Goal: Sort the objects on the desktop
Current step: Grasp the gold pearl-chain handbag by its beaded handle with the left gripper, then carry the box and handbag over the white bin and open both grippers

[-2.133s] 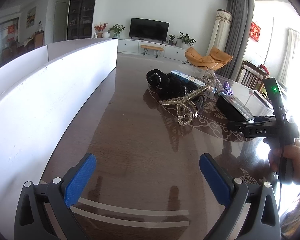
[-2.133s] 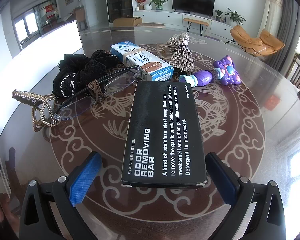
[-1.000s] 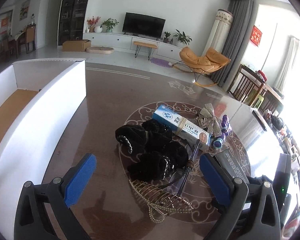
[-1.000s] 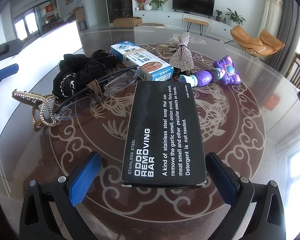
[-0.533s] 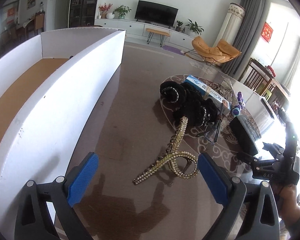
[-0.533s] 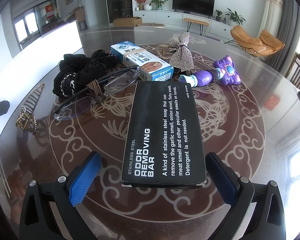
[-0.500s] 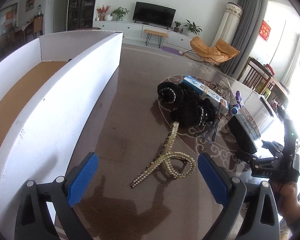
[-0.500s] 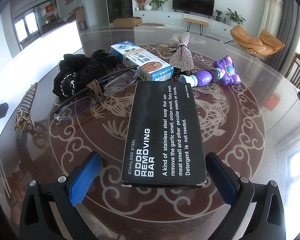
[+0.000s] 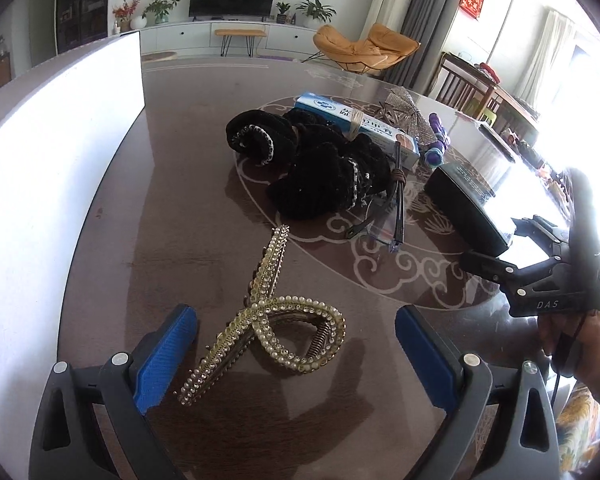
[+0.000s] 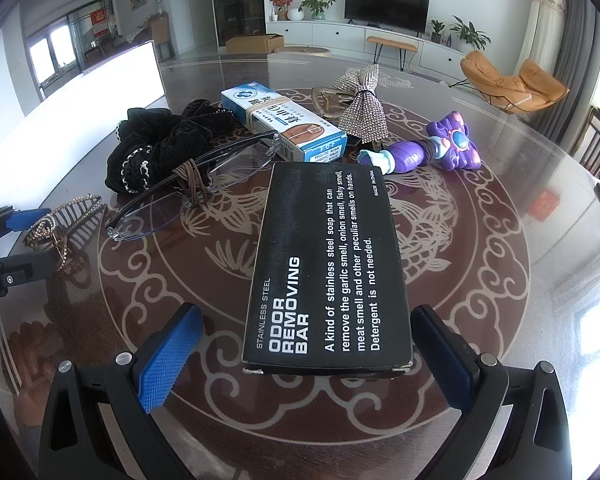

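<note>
1 rhinestone hair claw [image 9: 268, 328] between the closing left gripper [image 9: 296, 348] pads, untouched; 1 black box [image 10: 328, 264] between the wide-open right gripper [image 10: 304, 356] fingers. 1 pair of glasses [image 10: 192, 196] ahead, lenses hard to see; 2 black scrunchies [image 9: 320, 168], edges merging.

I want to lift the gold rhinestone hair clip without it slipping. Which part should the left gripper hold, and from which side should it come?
Probably the looped spring end of the hair clip, which lies flat on the table between the closing jaws of the left gripper. Come from above, one pad on each side of the loop. It is the widest, most solid part; the long toothed arms are thin and would likely slip or twist.
</note>
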Tool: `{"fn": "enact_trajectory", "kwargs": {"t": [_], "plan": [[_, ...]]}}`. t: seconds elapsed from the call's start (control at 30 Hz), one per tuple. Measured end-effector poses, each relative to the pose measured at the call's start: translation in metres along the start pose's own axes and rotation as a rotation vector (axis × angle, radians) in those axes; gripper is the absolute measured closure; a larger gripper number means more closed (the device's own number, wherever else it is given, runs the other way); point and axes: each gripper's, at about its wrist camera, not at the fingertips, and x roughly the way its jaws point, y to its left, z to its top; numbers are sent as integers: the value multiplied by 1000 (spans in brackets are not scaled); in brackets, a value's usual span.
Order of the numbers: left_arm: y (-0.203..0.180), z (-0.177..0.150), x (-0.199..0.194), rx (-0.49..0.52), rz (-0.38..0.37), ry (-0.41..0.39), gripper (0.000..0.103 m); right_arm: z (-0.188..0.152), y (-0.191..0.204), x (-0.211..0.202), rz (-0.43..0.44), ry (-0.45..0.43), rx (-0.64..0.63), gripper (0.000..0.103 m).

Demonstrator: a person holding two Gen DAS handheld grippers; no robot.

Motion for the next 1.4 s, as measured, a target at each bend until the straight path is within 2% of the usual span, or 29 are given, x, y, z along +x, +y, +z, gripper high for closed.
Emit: {"fn": "enact_trajectory", "kwargs": {"t": [0.03, 0.07, 0.17, 0.27, 0.33, 0.4, 0.5, 0.53, 0.57, 0.6, 0.63, 0.8, 0.9, 1.0, 1.1, 1.23, 1.4], "plan": [[0, -1, -1, -3, 12, -12, 28, 0, 0, 0, 0, 0, 0, 0], [1, -2, -3, -8, 50, -22, 50, 0, 0, 0, 0, 0, 0, 0], [13, -5, -12, -85, 13, -34, 58, 0, 0, 0, 0, 0, 0, 0], [13, -16, -25, -97, 57, -52, 59, 3, -1, 1, 13, 26, -14, 0], [10, -25, -33, -100, 70, -73, 59, 13, -5, 3, 74, 129, -46, 0], [7, -32, -39, -113, 73, -92, 59, 25, -16, 2, 153, 184, -5, 0], [1, -38, -45, -131, 74, -114, 59, 42, -25, 13, 153, 281, 23, 0], [-2, -39, -48, -134, 72, -121, 59, 46, -23, 17, 160, 293, 11, 3], [-4, -40, -53, -135, 67, -130, 60, 48, -20, 20, 150, 300, -16, 12], [-7, -40, -59, -132, 64, -144, 60, 50, -16, 19, 114, 298, -56, 24], [-10, -40, -67, -128, 61, -161, 61, 52, -13, 16, 67, 287, -94, 44], [-11, -33, -111, -163, 10, -239, 61, 49, -24, -7, 103, 271, -59, 44], [-3, -29, -129, -200, -19, -265, 61, 50, -38, -29, 180, 251, 35, 44], [4, -30, -145, -208, -10, -285, 61, 60, -40, -52, 255, 215, 85, 44], [15, -33, -168, -241, -24, -319, 61, 73, -21, -74, 296, 181, 80, 44], [44, -31, -211, -280, 7, -390, 61, 98, 21, -97, 348, 137, 34, 44], [105, -29, -256, -338, 137, -433, 61, 141, 101, -108, 444, 101, -36, 44]]}}
